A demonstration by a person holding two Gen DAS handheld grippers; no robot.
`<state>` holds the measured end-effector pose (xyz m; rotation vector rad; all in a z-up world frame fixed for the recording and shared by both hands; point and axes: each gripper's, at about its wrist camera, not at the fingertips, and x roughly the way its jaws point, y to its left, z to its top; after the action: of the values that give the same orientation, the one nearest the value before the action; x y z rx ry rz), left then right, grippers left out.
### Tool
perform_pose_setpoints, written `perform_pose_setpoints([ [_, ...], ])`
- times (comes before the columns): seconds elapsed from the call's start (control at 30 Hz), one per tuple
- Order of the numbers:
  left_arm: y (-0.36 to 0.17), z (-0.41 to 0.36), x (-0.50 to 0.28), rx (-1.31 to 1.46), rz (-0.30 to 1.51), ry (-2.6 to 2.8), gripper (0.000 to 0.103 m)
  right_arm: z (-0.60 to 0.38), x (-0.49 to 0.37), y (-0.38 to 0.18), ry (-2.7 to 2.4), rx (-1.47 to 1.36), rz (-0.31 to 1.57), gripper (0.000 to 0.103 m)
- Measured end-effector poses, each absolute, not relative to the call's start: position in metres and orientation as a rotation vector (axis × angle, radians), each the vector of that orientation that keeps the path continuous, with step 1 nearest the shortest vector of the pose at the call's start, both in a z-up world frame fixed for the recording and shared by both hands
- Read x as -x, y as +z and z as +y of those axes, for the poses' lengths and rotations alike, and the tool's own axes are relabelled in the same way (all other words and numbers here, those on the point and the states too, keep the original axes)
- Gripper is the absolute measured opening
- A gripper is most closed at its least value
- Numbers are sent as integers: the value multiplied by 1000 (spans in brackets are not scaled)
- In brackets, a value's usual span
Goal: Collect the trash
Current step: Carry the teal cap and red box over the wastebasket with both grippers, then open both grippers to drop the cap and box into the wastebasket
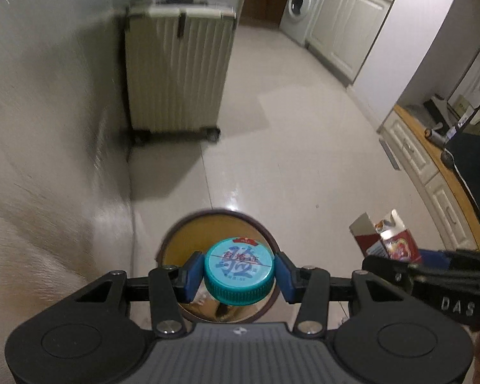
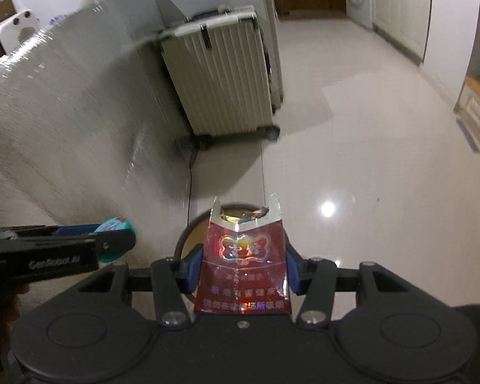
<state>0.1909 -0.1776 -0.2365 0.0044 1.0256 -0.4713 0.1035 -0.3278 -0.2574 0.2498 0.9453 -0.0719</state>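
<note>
Nearest the left wrist view, the left gripper (image 1: pixel 240 272) has its blue pads clamped on the teal ribbed plastic cap (image 1: pixel 240 270) of a small container, whose body hangs hidden below the cap. Directly under it stands a round bin with a dark brown rim and yellowish inside (image 1: pixel 268 233), on the glossy pale tiled floor (image 1: pixel 304 147).

Beside it, the right gripper (image 2: pixel 244 268) pinches a torn-open dark red cigarette pack with silver foil at its top (image 2: pixel 244 256), its pads pressed on both sides. That pack also sits above the same bin's rim (image 2: pixel 185 233).

So both pieces of trash are picked up and carried to the bin, but neither is dropped yet; by my reckoning only the release remains for these two. Whether more litter lies elsewhere I cannot tell. A cream ribbed hard-shell suitcase (image 1: pixel 179 70) stands further off by the wall.
</note>
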Motion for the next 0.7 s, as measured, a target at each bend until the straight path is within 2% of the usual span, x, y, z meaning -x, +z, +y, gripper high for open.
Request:
perform_pose_setpoints([
  [0.47, -388, -186, -259, -5, 1359, -478, 49, -336, -159, -366, -84, -323, 1143, 52],
  [0.7, -417, -197, -281, 8, 1394, -506, 50, -334, -179, -397, -93, -350, 1184, 52],
])
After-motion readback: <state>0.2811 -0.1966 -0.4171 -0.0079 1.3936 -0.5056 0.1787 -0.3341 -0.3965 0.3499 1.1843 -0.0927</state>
